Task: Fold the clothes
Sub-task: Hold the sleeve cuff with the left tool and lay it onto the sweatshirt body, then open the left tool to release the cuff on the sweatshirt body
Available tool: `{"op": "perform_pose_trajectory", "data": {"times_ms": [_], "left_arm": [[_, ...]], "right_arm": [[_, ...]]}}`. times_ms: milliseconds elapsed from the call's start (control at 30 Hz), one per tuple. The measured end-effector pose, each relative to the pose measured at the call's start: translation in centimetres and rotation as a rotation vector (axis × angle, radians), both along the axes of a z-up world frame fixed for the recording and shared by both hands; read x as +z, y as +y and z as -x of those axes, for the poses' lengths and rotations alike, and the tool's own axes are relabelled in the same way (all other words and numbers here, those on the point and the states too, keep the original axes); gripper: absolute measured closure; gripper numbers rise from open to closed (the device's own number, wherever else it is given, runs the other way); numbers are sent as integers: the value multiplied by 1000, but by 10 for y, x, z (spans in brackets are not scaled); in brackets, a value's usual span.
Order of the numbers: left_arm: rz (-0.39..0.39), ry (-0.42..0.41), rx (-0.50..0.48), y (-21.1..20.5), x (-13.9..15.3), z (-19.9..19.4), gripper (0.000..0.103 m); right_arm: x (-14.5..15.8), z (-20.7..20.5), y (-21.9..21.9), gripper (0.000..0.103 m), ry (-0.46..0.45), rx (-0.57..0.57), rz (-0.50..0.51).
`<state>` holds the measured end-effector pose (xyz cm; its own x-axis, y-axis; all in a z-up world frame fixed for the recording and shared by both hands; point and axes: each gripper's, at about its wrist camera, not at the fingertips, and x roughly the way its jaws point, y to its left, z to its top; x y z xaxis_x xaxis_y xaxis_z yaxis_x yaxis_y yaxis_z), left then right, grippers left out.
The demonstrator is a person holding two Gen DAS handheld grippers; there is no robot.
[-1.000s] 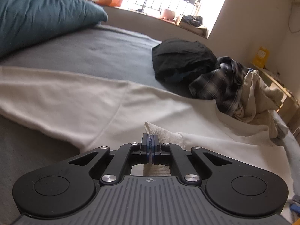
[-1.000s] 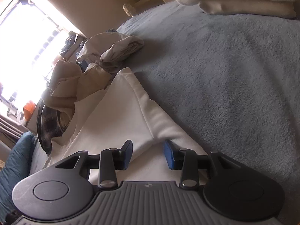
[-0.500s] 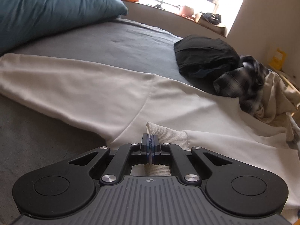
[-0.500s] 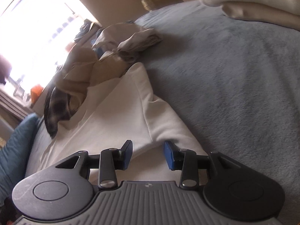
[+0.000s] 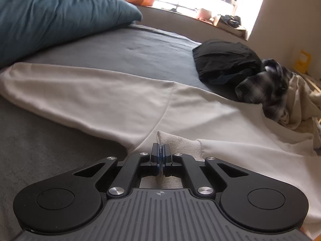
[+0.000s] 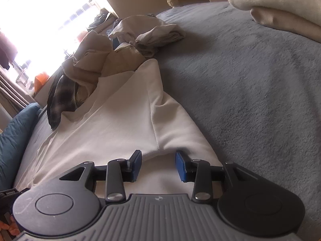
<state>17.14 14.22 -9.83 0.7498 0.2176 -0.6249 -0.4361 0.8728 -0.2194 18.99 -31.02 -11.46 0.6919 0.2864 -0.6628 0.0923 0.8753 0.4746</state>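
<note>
- Cream-white sweatshirt (image 5: 124, 100) of soft knit cotton: spread flat across the bed, one long sleeve reaching away to the left below the pillow, body running off to the right; also seen from the right wrist view (image 6: 112, 132), where a folded layer ends in a point toward the clothes heap.
- Grey fleece-covered bed (image 5: 140, 48): carries every item listed; open grey cover lies to the right of the sweatshirt (image 6: 250, 92).
- Teal fabric pillow (image 5: 50, 18): at the head of the bed, upper left, its lower edge near the sweatshirt's sleeve.
- Heap of unfolded beige and tan garments (image 6: 94, 60): beyond the sweatshirt's far edge, touching it.
- Stack of folded cream garments (image 6: 284, 10): on the bed at upper right, well apart from the sweatshirt.
- Black crumpled garment (image 5: 226, 60): on the grey cover, beside the plaid shirt.
- Dark plaid shirt (image 5: 266, 88): bunched between the black garment and the beige heap, lying over the sweatshirt's edge.
- Left hand-held gripper (image 5: 161, 153): fingers pressed together, clamped on the sweatshirt's ribbed cuff (image 5: 180, 146), which stands up just ahead of them.
- Right hand-held gripper (image 6: 158, 165): blue-padded fingers (image 6: 136, 164) spread apart, holding nothing, low over a fold of the sweatshirt near its right edge.
</note>
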Motion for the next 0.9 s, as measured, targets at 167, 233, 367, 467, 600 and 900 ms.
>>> {"op": "perform_pose_trajectory", "data": {"times_ms": [167,233,367,467,600,900], "left_arm": [[-36,7,-11,-1,-4,-1,102],[-37,19,-15,-1,-9,-1,102],[5,4,-2,8,-13,7,92],[51,-50,89,31,1,21,92],[94,-127,202,61,24,35,92],[107,-70,-47,17,33,10,91]], "right_arm": [[-2,2,-1,63,4,6,-7],[-2,3,-1,63,5,7,-12],[-2,5,-2,63,8,9,-22],[-2,9,-6,63,11,7,-40],[2,19,-8,63,-3,8,-34],[15,23,-3,63,-73,6,33]]}}
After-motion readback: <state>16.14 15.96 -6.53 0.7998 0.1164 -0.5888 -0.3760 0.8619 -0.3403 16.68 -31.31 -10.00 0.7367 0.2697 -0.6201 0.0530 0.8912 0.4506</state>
